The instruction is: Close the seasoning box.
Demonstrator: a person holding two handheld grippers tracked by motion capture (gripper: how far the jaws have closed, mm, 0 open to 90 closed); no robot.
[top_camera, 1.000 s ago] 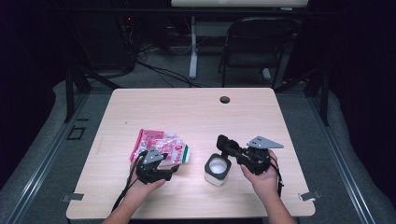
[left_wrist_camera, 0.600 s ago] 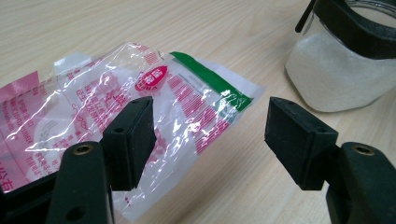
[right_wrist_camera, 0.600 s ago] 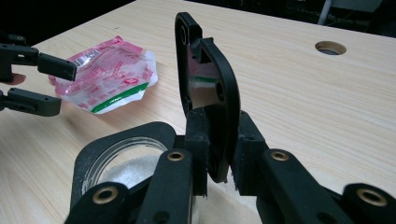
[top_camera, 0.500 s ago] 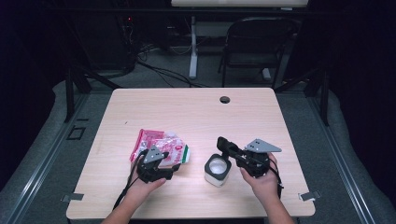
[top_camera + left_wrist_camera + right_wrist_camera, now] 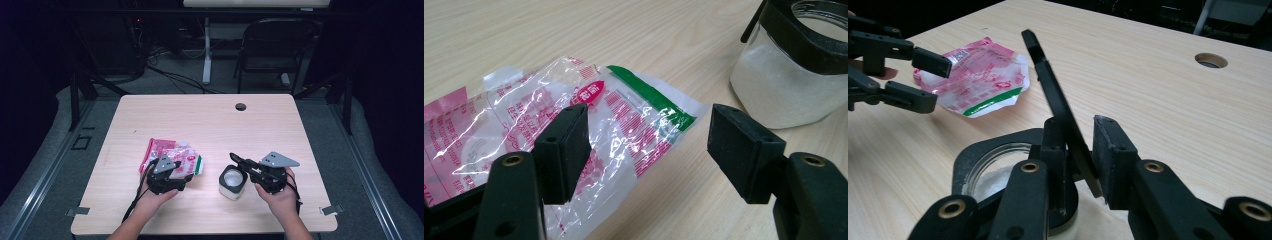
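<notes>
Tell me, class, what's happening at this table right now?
A person works with two handheld grippers. The right gripper pinches the flip lid of a jar of white powder, holding it up. The left gripper hangs open over a crinkled pink and green plastic packet lying on the table.

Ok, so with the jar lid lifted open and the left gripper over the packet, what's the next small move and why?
Probably lower the left gripper and shut it on the packet. Its jaws stand open astride the packet's green-edged end, gripping nothing, while the right gripper pinches the hinged lid up, so the jar of white powder is open.
</notes>
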